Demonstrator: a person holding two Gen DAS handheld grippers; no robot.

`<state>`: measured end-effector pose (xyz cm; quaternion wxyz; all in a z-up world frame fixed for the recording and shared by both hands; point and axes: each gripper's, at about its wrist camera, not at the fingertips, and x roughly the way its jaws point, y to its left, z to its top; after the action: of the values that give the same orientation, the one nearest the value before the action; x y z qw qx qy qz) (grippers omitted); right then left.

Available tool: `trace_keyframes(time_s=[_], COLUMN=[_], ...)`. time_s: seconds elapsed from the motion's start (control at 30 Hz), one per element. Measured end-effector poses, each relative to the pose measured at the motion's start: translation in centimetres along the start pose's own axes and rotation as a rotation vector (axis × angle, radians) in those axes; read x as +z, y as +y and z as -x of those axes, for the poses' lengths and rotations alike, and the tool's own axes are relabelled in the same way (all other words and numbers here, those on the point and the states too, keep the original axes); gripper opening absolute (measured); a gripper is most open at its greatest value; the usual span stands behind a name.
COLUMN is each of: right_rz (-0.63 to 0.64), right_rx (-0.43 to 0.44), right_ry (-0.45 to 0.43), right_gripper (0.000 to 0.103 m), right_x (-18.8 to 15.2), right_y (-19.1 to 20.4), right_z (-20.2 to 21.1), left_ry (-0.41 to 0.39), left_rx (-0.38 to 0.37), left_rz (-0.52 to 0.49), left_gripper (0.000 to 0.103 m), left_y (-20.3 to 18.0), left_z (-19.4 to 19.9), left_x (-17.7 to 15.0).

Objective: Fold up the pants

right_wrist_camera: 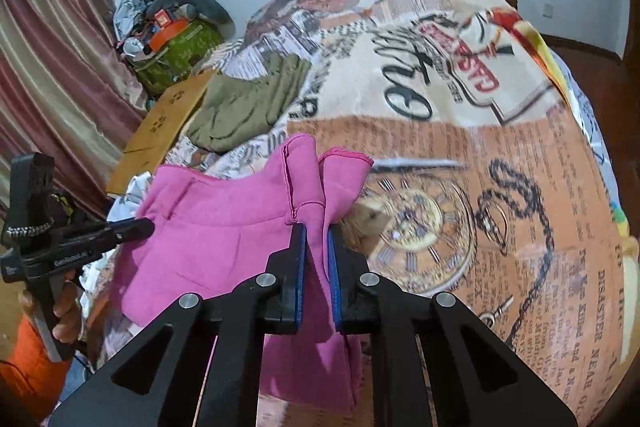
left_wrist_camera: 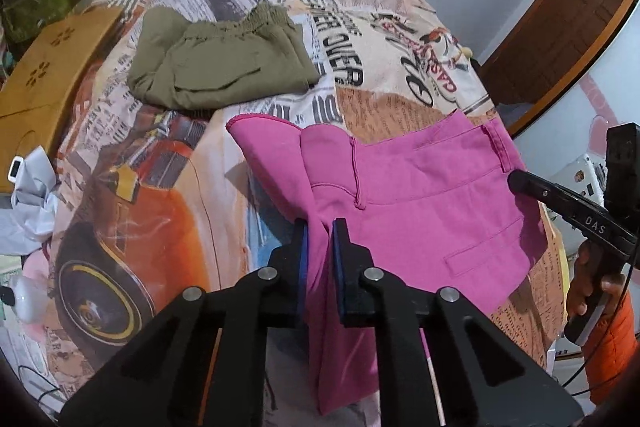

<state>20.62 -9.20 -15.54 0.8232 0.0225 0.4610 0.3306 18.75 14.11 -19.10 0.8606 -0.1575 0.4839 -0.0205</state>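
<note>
Scene: pink pants (left_wrist_camera: 420, 203) lifted above a bed (left_wrist_camera: 120, 211) covered in a newspaper-and-car print spread.
Left gripper (left_wrist_camera: 320, 227): pinched narrow on a bunch of pink fabric at one end of the waist.
Right gripper (right_wrist_camera: 317, 233): clamped narrow on a gathered fold at the other end of the garment.
Pants: stretched between both grippers, upper part slack, legs hanging below and out of sight.
Risk: thin bunched fabric likely to slip from either grip if pulled apart too hard; uneven lift likely to leave a crooked fold.
Second risk: landing close to the olive garment (left_wrist_camera: 224, 67), already folded further up the bed, could disturb it.
Left wrist view only: waistband, belt loop and pocket flap, plus a hand (left_wrist_camera: 592, 291) on the right gripper's handle.
Right wrist view only: curtain (right_wrist_camera: 48, 75) and the clock print under the right-hand fold.
</note>
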Motion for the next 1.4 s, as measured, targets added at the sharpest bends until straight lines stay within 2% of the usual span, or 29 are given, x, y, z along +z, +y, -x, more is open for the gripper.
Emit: trace_keyframes(time_s=[0.27, 0.5, 0.63, 0.77, 0.8, 0.9, 1.0, 1.1, 1.23, 1.27, 1.3, 1.33, 1.37, 1.4], right_rz=[0.048, 0.084, 0.104, 0.108, 0.109, 0.122, 0.136, 0.12, 0.109, 0.109, 0.097, 0.082, 0.064, 0.049], right_rx=[0.025, 0.059, 0.07, 0.079, 0.081, 0.086, 0.067, 0.05, 0.045, 0.04, 0.055, 0.074, 0.087, 0.089], right_ry=[-0.023, -0.062, -0.088, -0.129, -0.132, -0.146, -0.143, -0.067, 0.026, 0.052, 0.097, 0.128, 0.157, 0.18], right_gripper=[0.007, 0.006, 0.005, 0.005, 0.005, 0.005, 0.004, 0.004, 0.005, 0.008, 0.011, 0.023, 0.038, 0.045], right_x=[2.3, 5.8, 8.0, 10.7, 11.3, 13.2, 14.8, 15.5, 13.9, 13.5, 12.8, 12.4, 12.1, 11.7], right_y=[2.4, 4.4, 5.4, 6.4, 6.6, 7.3, 7.9, 7.3, 5.6, 5.3, 4.9, 4.7, 4.5, 4.3], right_z=[-1.2, -2.6, -3.8, -5.1, -5.5, -7.0, -8.8, -11.6, -14.1, -14.6, -15.4, -15.8, -16.2, -16.6], left_ry=[-0.063, -0.164, -0.203, -0.244, -0.253, -0.278, -0.256, -0.162, -0.074, -0.053, -0.024, 0.006, 0.018, 0.03], left_rx=[0.035, 0.097, 0.104, 0.18, 0.213, 0.247, 0.266, 0.233, 0.238, 0.229, 0.227, 0.23, 0.226, 0.214], left_rz=[-0.009, -0.006, 0.016, 0.009, 0.01, 0.002, -0.016, -0.008, 0.054, 0.076, 0.106, 0.133, 0.147, 0.162], left_gripper=[0.01, 0.01, 0.01, 0.009, 0.002, 0.001, 0.001, 0.002, 0.012, 0.016, 0.026, 0.032, 0.044, 0.052], left_y=[1.1, 2.9, 4.5, 5.7, 6.2, 7.4, 8.8, 10.9, 14.6, 15.6, 16.8, 17.8, 18.3, 19.0], left_z=[1.8, 4.2, 5.0, 4.9, 4.7, 4.2, 2.7, -0.3, -3.3, -4.0, -4.7, -5.3, -5.6, -5.9], left_x=[2.7, 7.0, 9.9, 12.7, 13.6, 15.4, 17.0, 17.2, 15.5, 14.8, 14.1, 13.3, 12.8, 12.0])
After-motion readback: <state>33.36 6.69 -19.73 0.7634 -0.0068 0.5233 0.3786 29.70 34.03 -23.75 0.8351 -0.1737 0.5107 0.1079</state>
